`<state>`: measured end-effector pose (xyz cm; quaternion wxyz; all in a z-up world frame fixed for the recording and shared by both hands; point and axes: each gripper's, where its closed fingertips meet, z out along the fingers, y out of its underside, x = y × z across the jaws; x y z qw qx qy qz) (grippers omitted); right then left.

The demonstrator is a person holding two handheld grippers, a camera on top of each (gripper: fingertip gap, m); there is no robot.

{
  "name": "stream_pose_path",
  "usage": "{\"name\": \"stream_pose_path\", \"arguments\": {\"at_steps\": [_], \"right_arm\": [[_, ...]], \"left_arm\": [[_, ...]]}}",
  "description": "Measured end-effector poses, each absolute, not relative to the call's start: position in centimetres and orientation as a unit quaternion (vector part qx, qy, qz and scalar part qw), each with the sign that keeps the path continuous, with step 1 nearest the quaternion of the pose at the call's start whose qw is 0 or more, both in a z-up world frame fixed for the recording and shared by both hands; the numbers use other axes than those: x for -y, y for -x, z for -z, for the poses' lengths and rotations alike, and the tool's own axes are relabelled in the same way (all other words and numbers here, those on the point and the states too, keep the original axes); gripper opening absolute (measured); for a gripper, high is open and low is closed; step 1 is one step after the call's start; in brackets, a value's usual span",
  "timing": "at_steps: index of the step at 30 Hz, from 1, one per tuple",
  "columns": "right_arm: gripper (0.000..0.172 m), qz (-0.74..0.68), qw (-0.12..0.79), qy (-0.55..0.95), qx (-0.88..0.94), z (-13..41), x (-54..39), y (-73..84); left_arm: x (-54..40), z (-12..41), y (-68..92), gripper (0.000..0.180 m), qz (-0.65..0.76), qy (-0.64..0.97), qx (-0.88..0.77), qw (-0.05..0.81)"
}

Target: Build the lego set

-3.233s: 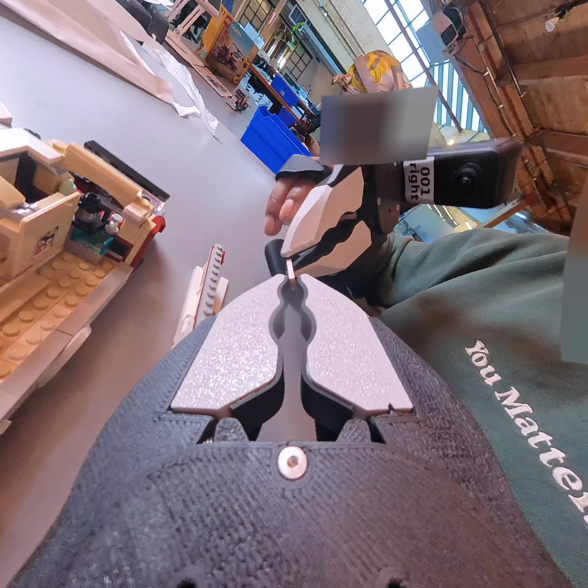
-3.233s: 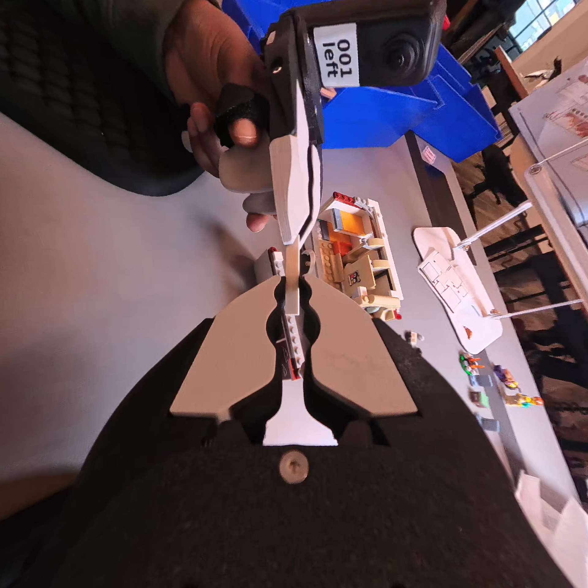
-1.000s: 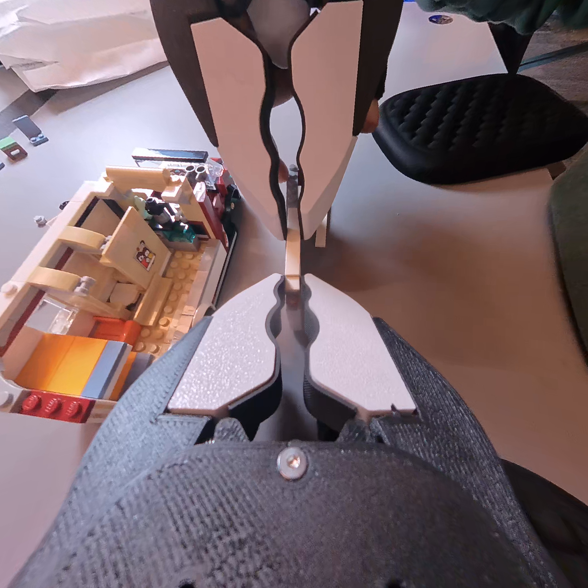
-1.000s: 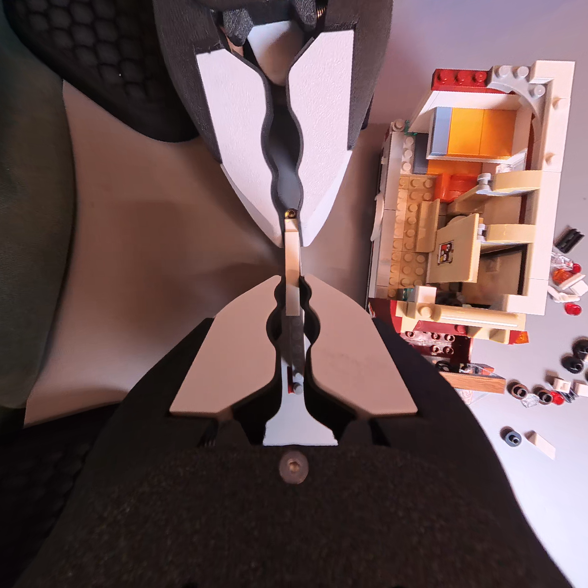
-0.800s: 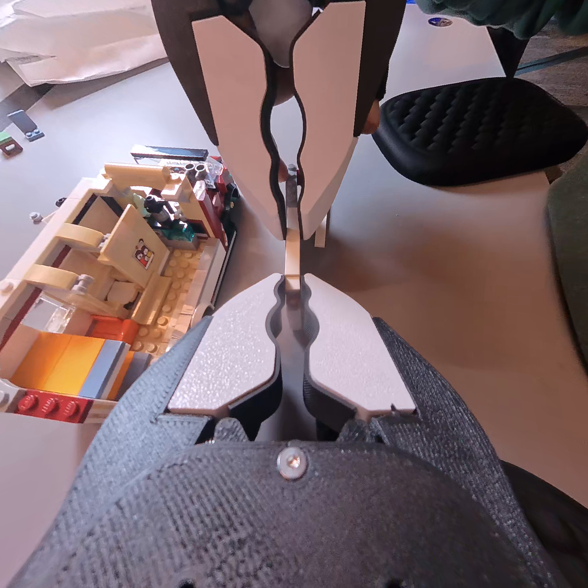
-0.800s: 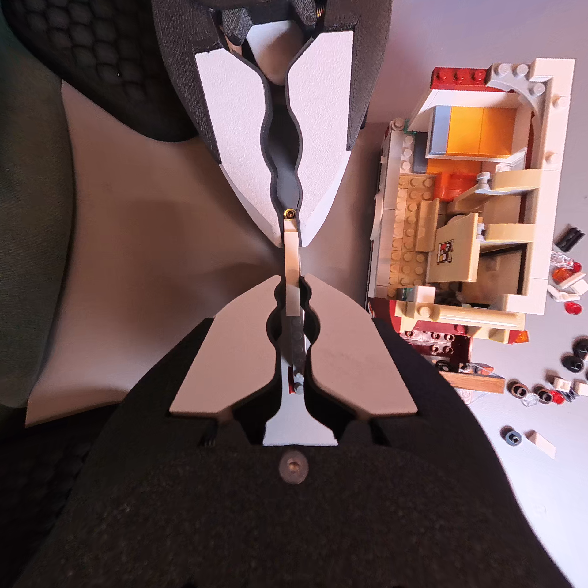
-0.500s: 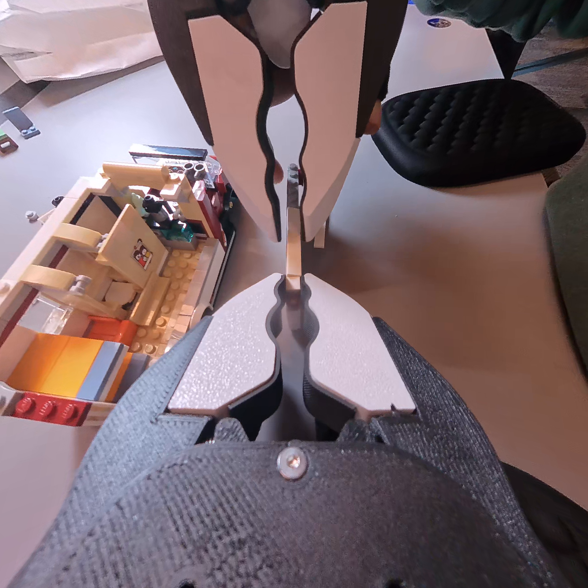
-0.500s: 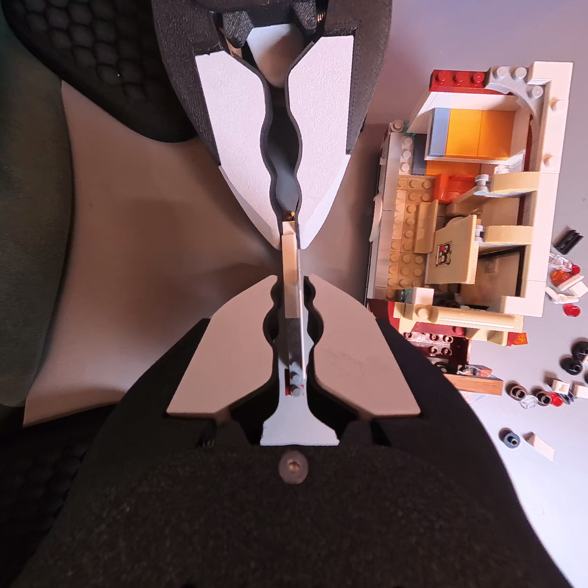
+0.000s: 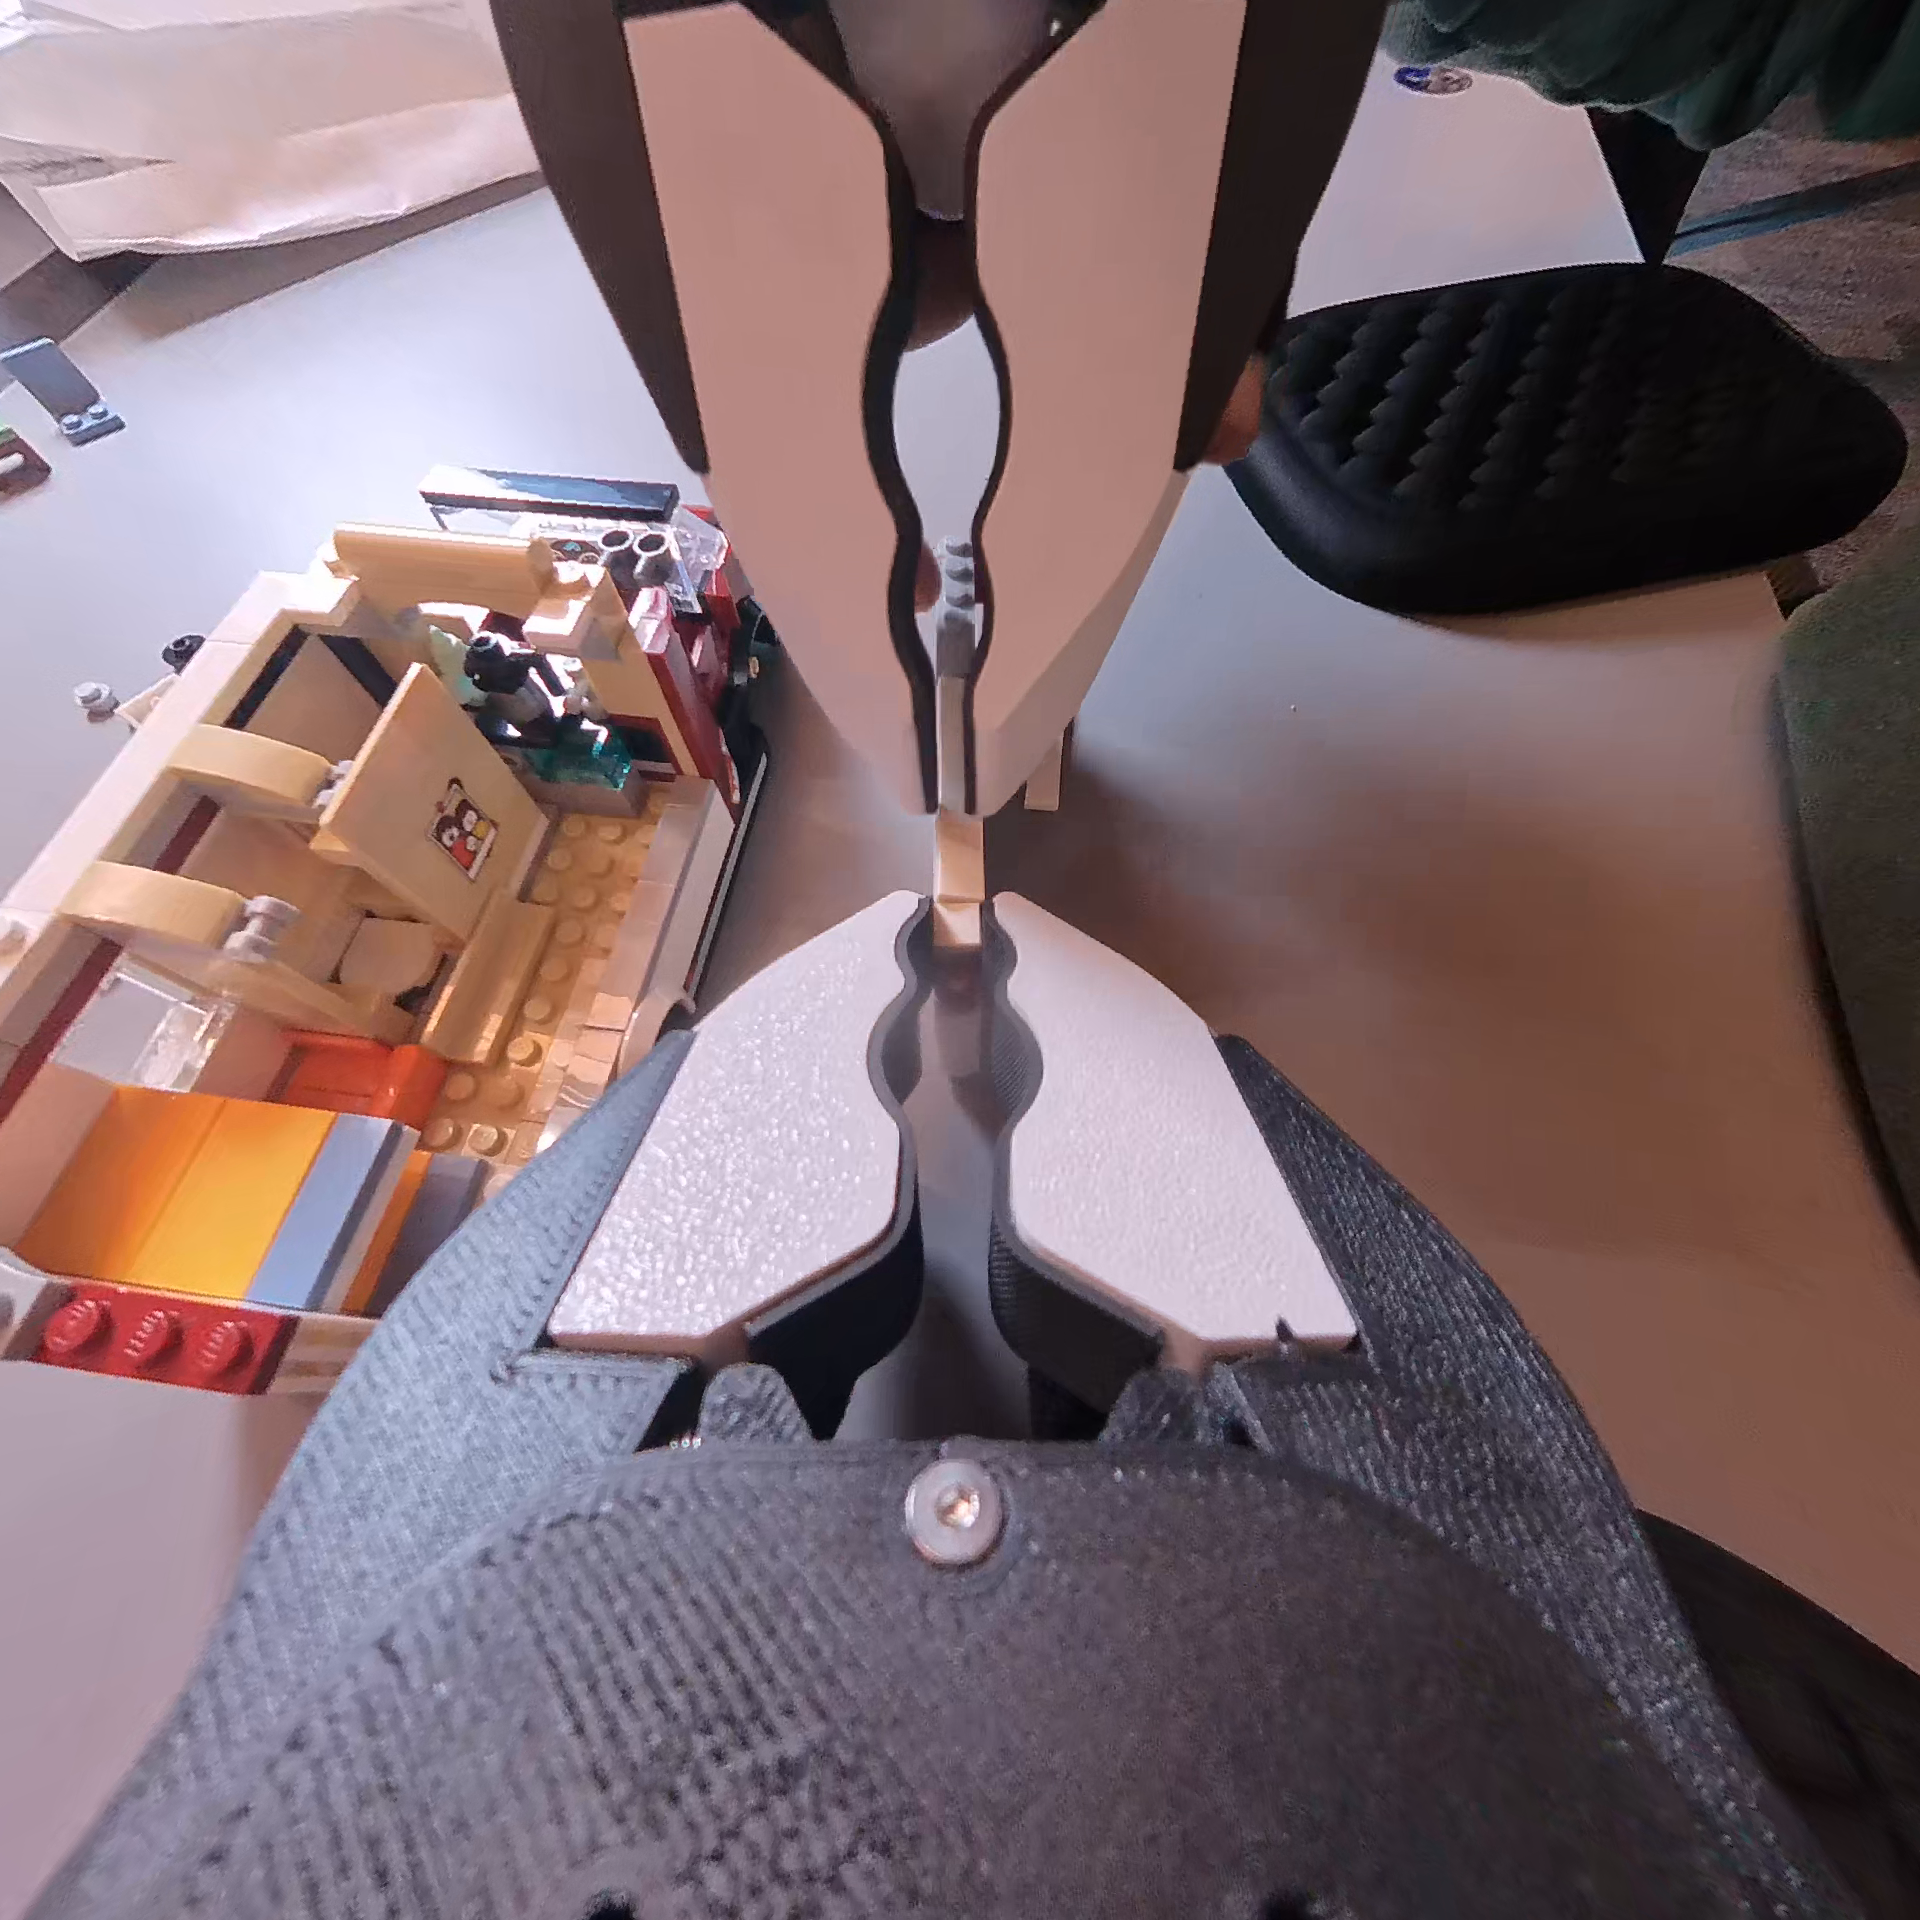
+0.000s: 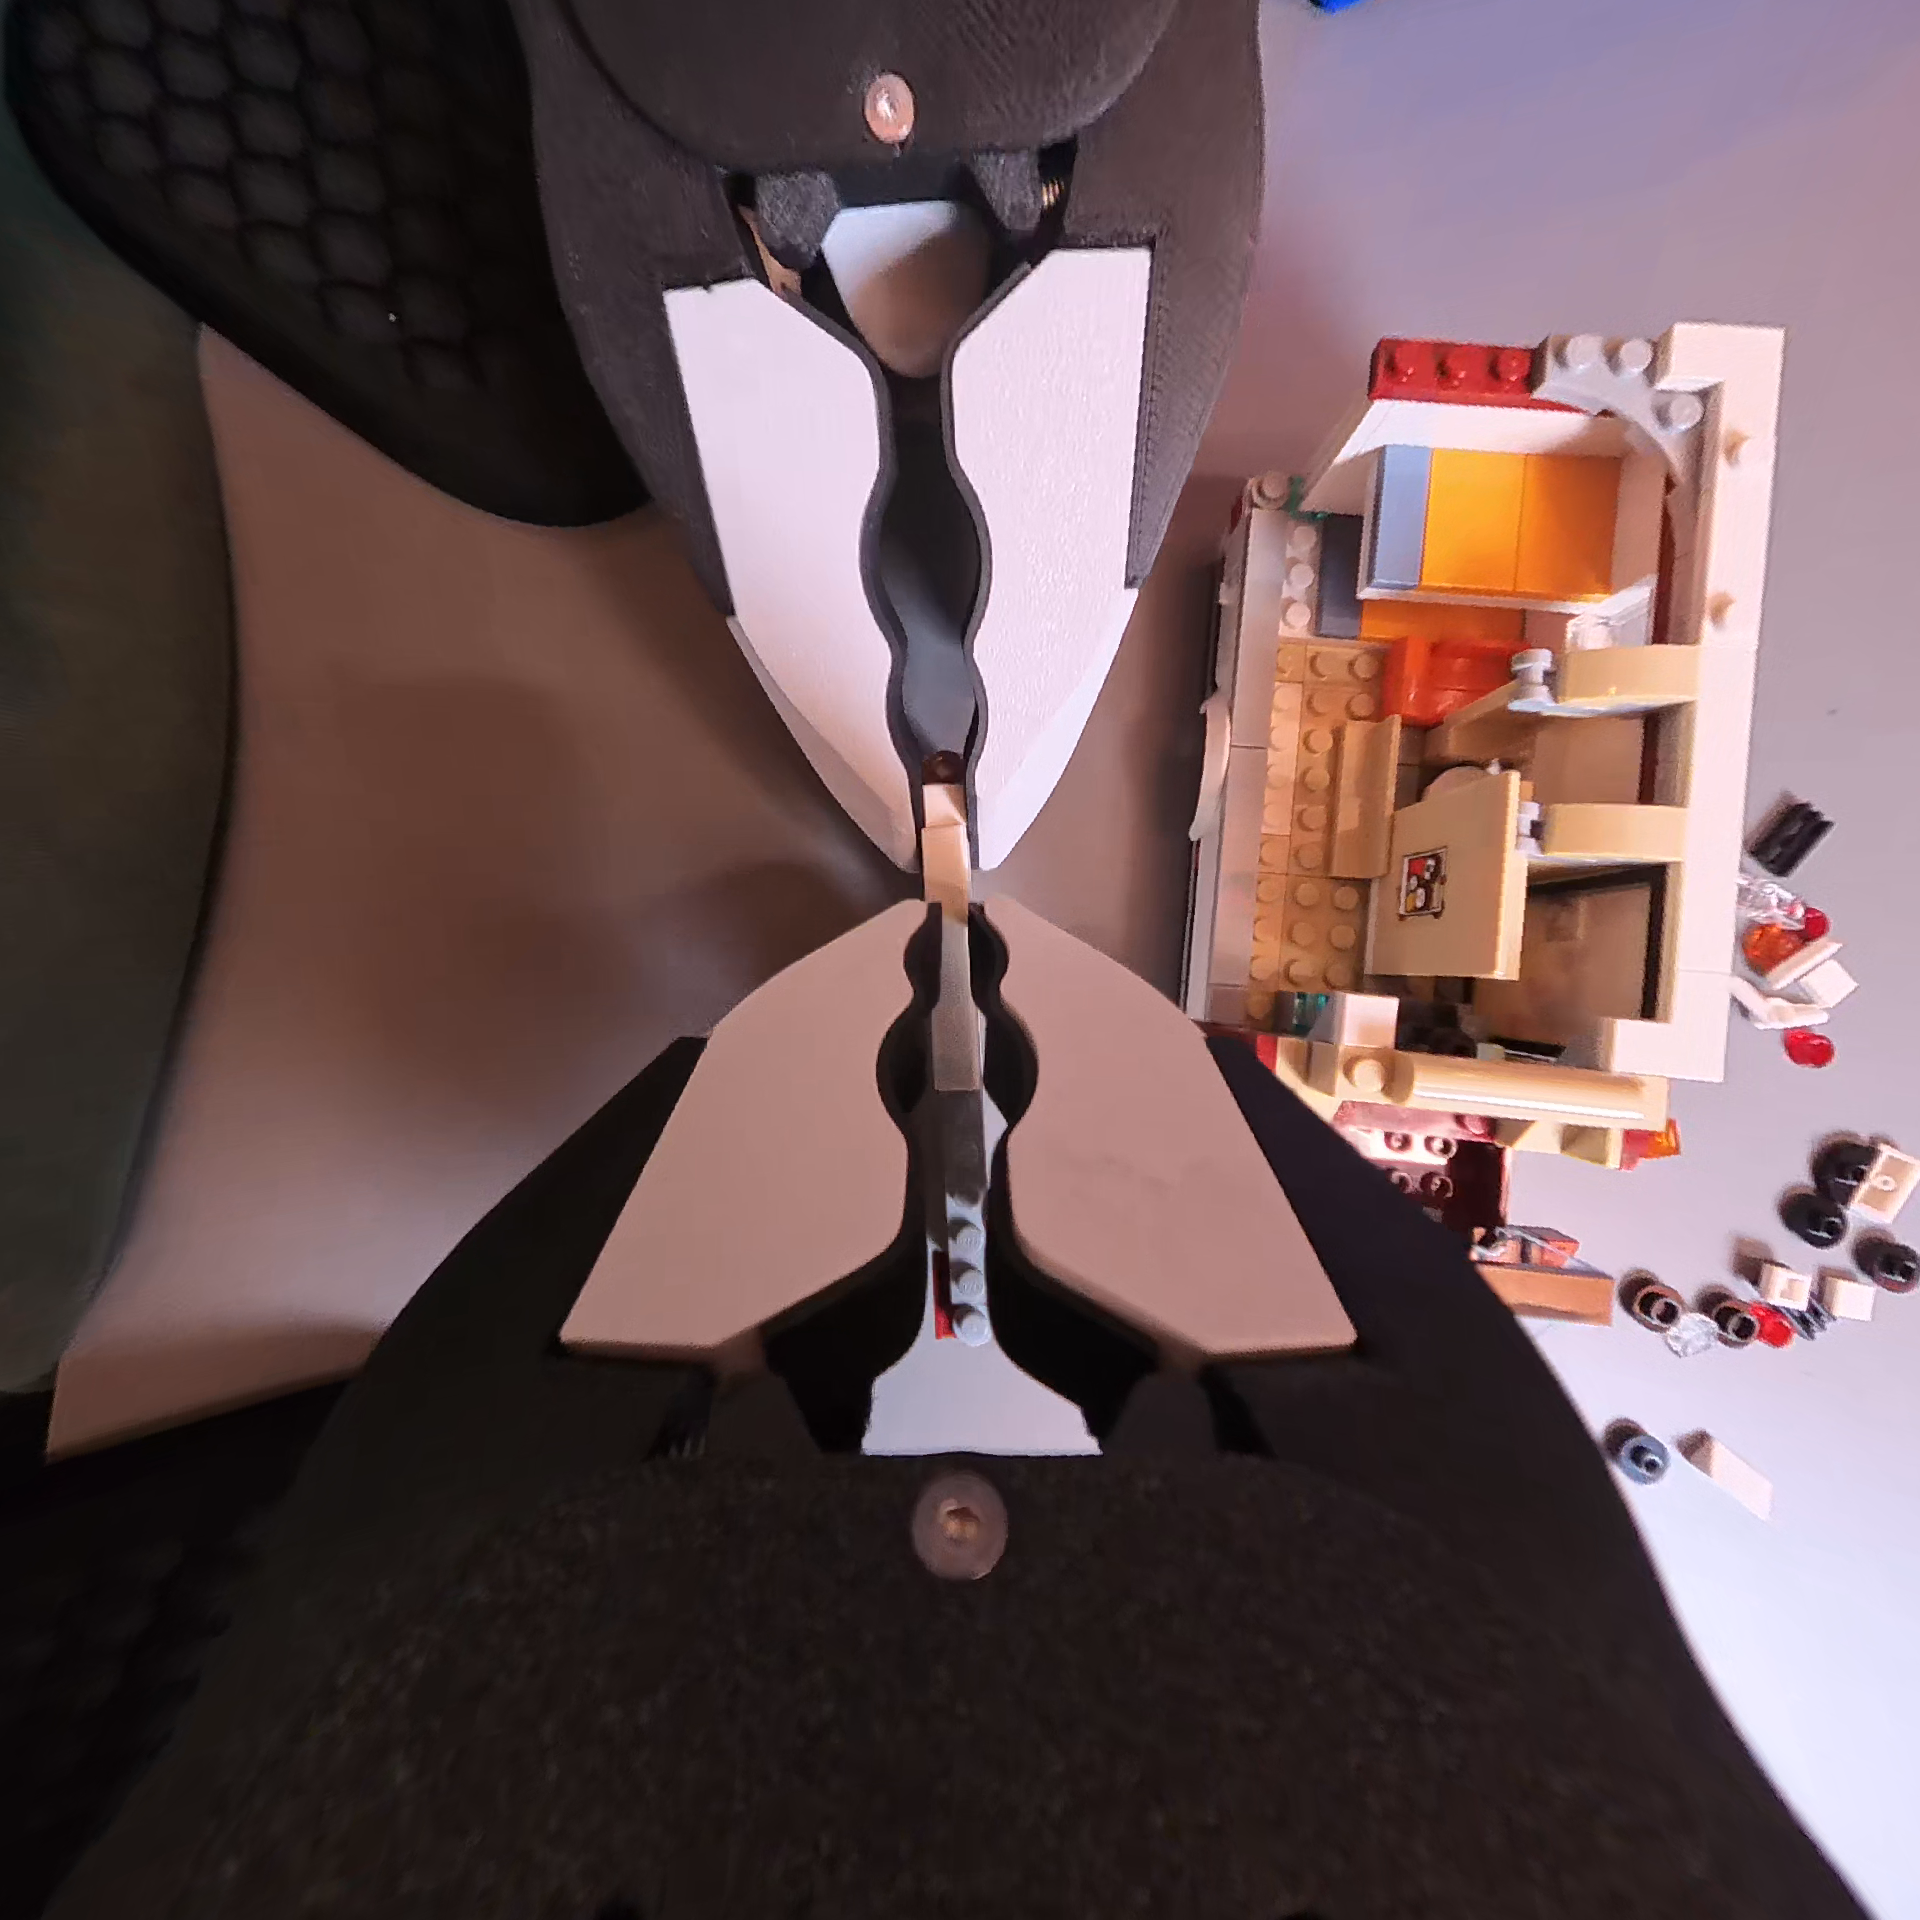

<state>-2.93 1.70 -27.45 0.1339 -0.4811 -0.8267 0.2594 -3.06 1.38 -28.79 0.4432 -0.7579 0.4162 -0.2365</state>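
Brick model cut off at left edge; chair seat cropped at top left; tiny loose pieces too small to identify.

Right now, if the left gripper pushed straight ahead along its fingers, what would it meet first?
The right gripper, facing it tip to tip. Both pinch the same thin tan-and-grey brick strip, which bridges the gap between them.

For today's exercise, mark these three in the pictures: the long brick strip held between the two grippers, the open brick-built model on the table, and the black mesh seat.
long brick strip (image 10: pixel 945 862), right wrist view, its tan end.
brick-built model (image 10: pixel 1527 520), right wrist view, its orange panel.
black mesh seat (image 9: pixel 1558 426), left wrist view, middle of the cushion.
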Motion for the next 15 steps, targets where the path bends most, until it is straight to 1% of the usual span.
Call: {"name": "stream_pose_path", "arguments": {"at_steps": [7,15], "right_arm": [[0.005,-0.271,0.105,0.499,0.816,27.68,-1.61,2.94],[0.005,-0.289,0.014,0.527,0.799,27.86,-1.45,2.83]], "left_arm": [[-1.37,28.78,3.05,0.008,0.239,0.758,-0.414,0.443],[-1.32,28.77,2.99,0.008,0.231,0.755,-0.42,0.447]]}}
